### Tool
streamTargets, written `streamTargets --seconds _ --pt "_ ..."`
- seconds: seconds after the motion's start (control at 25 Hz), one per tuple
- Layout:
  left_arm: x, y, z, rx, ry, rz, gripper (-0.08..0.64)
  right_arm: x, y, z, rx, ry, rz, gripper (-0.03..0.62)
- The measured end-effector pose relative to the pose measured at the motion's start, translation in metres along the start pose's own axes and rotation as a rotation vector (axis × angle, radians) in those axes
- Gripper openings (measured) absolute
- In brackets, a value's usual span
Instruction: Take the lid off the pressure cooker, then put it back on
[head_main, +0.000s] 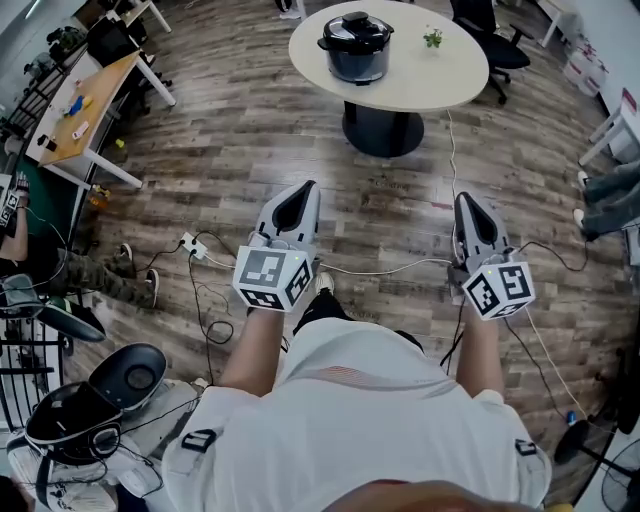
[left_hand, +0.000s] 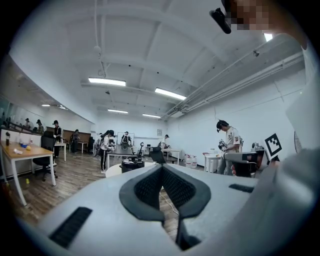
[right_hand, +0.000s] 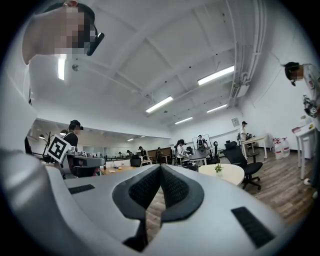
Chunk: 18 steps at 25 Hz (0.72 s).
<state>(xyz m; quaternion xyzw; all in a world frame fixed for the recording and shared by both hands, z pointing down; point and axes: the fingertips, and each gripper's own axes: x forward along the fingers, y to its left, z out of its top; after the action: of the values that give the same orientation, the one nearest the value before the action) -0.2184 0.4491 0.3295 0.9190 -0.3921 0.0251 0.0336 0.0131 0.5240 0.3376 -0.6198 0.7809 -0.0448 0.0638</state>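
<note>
Low in the head view, over the wooden floor, the left gripper (head_main: 300, 195) and the right gripper (head_main: 470, 205) are held side by side, level and pointed ahead. The jaws of each are pressed fully together with nothing between them, as both gripper views also show.

Well ahead of them, the pressure cooker (head_main: 355, 50) is seen standing on the round table (head_main: 450, 75). Its lid (head_main: 355, 25) is seated, and a small plant (head_main: 432, 38) stands near it on the right.

The step in hand is judged to be the approach, with none of the lid work begun. To be done well, the table should be met squarely, so that the cooker is centred between the two grippers. The cables (head_main: 390, 268) lying on the floor should be stepped over. The jaws would have to be opened before the lid knob is reached. One gripper could be used to steady the pot body while the lid is turned and lifted. The plant is best given a wide berth.
</note>
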Motion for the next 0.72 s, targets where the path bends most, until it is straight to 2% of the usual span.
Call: streamTargets --seconds 0.16,0.32,0.48,0.72 --pt "0.04 0.002 0.002 -0.003 -0.002 -0.041 0.003 0.02 -0.02 -0.002 -0.021 0.023 -0.015 0.001" --pt "0.093 0.018 -0.002 -0.006 0.003 -0.095 0.003 0.055 -0.052 -0.004 -0.033 0.033 -0.067 0.0" --pt "0.149 0.057 0.003 -0.025 -0.003 -0.124 0.003 0.114 -0.07 -0.004 -0.047 0.055 -0.087 0.0" --pt "0.229 0.141 0.021 -0.053 -0.016 -0.16 0.003 0.231 -0.083 0.009 -0.087 0.071 -0.102 0.002"
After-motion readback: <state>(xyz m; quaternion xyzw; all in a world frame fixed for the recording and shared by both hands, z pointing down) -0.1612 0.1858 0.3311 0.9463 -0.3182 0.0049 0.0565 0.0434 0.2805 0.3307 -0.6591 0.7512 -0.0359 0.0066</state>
